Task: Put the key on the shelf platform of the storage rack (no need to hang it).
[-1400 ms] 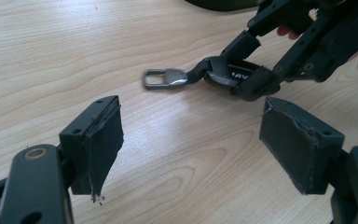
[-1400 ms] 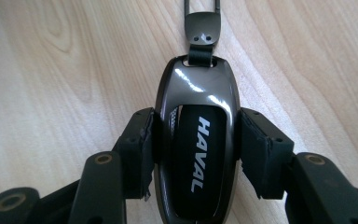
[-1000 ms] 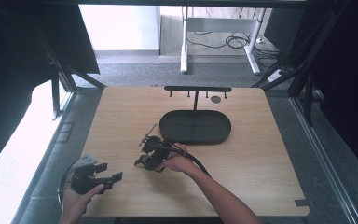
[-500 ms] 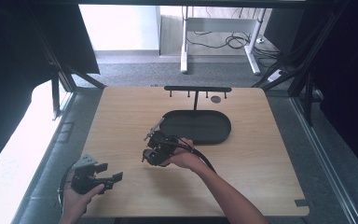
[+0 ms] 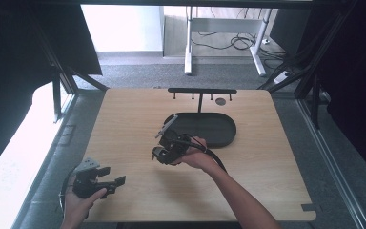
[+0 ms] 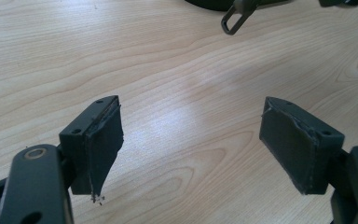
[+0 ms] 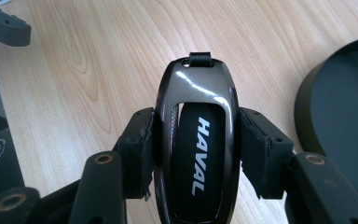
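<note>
Right gripper [image 7: 196, 140] jaws clamp key fob [image 7: 198, 149] — left gripper [image 6: 191, 140] agape

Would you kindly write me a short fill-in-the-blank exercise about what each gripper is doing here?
1. The right gripper is shut on a car key printed with the word ____.
2. The left gripper has its jaws ____, with nothing between them.
3. The oval tray is ____ in colour.

Missing words: HAVAL; open; black
</note>
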Available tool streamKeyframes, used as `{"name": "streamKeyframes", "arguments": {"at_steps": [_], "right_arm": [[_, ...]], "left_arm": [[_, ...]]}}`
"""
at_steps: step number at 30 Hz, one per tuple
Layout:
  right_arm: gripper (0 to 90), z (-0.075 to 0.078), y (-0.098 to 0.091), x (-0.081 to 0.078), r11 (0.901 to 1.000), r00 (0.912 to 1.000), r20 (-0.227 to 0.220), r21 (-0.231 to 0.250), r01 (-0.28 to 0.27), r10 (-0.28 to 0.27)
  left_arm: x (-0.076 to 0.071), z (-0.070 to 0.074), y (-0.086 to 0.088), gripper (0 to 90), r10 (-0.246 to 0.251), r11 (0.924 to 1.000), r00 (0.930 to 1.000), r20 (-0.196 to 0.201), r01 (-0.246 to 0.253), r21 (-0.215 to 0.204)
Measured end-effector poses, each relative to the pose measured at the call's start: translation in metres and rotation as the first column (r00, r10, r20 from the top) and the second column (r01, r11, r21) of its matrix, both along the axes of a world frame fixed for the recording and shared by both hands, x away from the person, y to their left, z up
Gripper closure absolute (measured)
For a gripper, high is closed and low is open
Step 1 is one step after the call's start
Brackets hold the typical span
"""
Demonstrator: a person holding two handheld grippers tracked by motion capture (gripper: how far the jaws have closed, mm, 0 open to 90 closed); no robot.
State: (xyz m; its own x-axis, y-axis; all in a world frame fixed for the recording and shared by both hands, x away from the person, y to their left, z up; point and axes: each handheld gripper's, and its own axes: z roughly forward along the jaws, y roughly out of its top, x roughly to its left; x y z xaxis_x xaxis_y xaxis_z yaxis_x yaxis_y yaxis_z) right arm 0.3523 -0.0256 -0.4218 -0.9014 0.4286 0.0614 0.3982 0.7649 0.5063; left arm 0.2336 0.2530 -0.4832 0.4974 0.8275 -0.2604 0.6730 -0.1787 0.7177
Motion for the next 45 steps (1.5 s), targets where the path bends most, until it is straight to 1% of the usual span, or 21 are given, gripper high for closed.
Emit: {"name": "streamKeyframes", "arguments": {"at_steps": [10, 25, 30, 45], "right_arm": [[49.0, 0.006, -0.011, 0.004, 0.9997, 0.9997, 0.012, 0.012, 0.022, -0.022], [49.0, 0.011, -0.026, 0.011, 0.9983, 0.9982, 0.019, 0.015, 0.057, -0.057], [49.0, 0.012, -0.032, 0.014, 0.9973, 0.9969, 0.031, 0.016, 0.072, -0.072], [49.0, 0.014, -0.048, 0.026, 0.9930, 0.9927, 0.025, 0.013, 0.118, -0.118]], "left_arm": [[0.000, 0.000, 0.000, 21.5, 0.001, 1.0000, 1.0000, -0.002, -0.001, -0.001], [0.000, 0.000, -0.001, 21.5, -0.001, 1.0000, 1.0000, -0.002, 0.001, -0.001], [0.000, 0.000, -0.001, 21.6, 0.000, 1.0000, 1.0000, -0.002, 0.000, -0.002], [0.000, 0.000, -0.001, 21.6, 0.000, 1.0000, 1.0000, -0.002, 0.000, -0.002]]}}
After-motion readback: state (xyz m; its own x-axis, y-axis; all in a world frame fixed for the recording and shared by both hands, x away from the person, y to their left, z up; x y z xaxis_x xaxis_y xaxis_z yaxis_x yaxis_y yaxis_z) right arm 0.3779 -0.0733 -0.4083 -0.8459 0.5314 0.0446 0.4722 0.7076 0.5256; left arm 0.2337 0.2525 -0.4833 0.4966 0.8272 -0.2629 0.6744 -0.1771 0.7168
